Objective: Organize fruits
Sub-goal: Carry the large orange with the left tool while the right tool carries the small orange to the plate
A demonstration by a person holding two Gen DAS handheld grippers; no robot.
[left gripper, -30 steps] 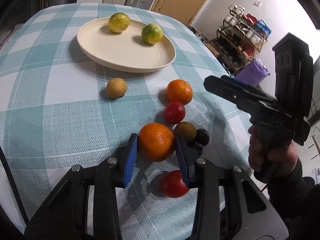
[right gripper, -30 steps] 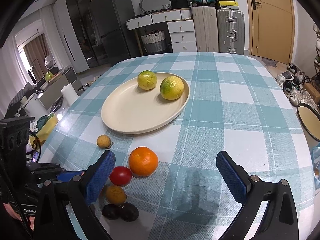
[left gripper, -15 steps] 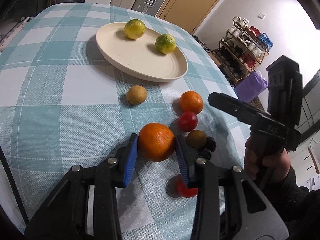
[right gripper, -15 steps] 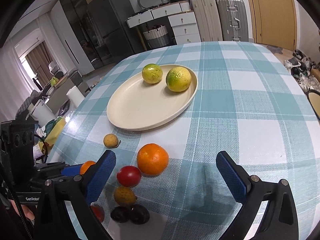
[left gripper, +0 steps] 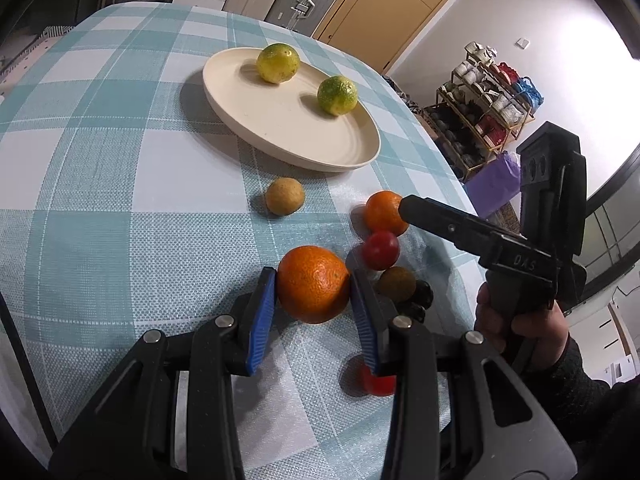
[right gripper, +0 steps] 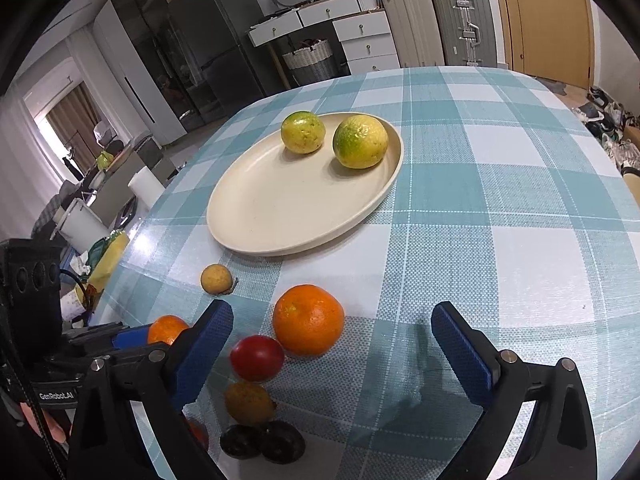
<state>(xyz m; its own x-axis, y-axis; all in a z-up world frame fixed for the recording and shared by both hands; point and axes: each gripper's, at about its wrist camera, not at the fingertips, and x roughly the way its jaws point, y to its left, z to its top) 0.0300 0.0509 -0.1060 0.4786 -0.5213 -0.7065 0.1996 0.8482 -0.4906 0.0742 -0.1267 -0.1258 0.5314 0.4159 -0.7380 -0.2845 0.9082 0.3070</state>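
Your left gripper (left gripper: 313,292) is clamped on a large orange (left gripper: 313,283), both ribbed blue pads pressed against its dimpled skin, above the checked tablecloth (left gripper: 120,184). Your right gripper (right gripper: 332,354) stands wide apart with nothing between its pads, hovering over a second orange (right gripper: 308,319) and a glossy red tomato (right gripper: 257,357).

The left wrist view shows what the other barely catches: another red fruit (left gripper: 376,380), half hidden under the left gripper's pad (only a sliver of red shows low in the right view). It also shows your right hand (left gripper: 516,320) wrapped round the handle. The right wrist view gives the clearer look at the two dark, matte, flattened fruits (right gripper: 262,442) touching each other, and the dull brownish-yellow fruit (right gripper: 249,402) just behind them.

The cream plate (right gripper: 280,216) is smooth, shallow and round; on it sit two yellow-green citrus (right gripper: 303,131) with pitted rind, near each other at its far edge. A small tan, rough-skinned round fruit (right gripper: 216,278) lies alone on the woven-looking cloth, between plate and cluster.
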